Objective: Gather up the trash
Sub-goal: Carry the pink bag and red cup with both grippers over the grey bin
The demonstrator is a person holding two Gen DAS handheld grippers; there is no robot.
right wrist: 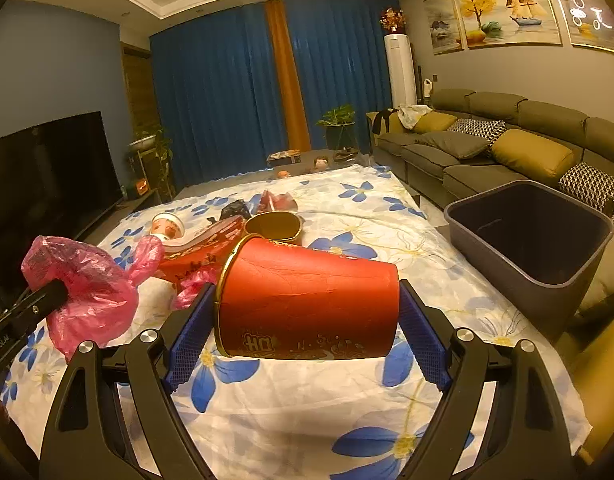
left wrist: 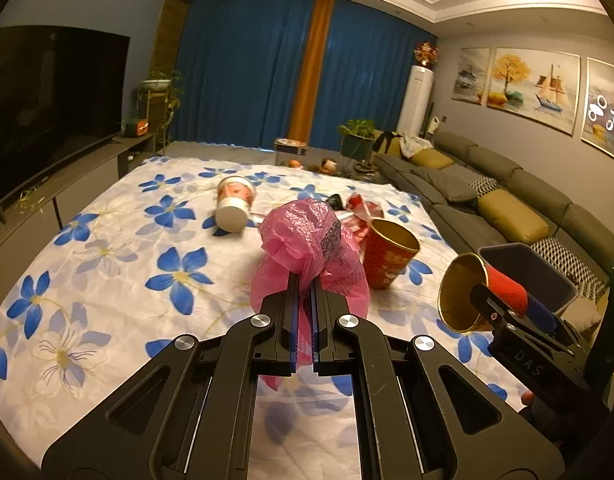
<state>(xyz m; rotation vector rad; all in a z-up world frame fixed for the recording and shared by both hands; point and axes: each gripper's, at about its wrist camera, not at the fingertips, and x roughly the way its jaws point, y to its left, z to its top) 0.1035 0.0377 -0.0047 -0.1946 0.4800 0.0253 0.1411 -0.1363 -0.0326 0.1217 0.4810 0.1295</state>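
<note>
My left gripper (left wrist: 305, 280) is shut on a crumpled pink plastic bag (left wrist: 307, 236), which hangs above the floral sheet (left wrist: 107, 260). The right wrist view shows the same bag (right wrist: 83, 280) at the left. My right gripper (right wrist: 307, 290) holds a red paper cup (right wrist: 307, 304) sideways above the sheet. Its blue pads (right wrist: 187, 340) press on the cup's rim and base, and the gold-lined mouth faces left. The held cup (left wrist: 479, 288) also shows at the right of the left wrist view. A dark grey bin (right wrist: 507, 276) stands to the right of the sheet.
On the sheet lie another red cup (left wrist: 389, 256), a white printed cup (left wrist: 235, 204) on its side, a red wrapper (left wrist: 363, 208) and a small black scrap (left wrist: 337, 202). A grey sofa (right wrist: 487, 140) runs along the right. A TV (left wrist: 47, 100) stands at the left.
</note>
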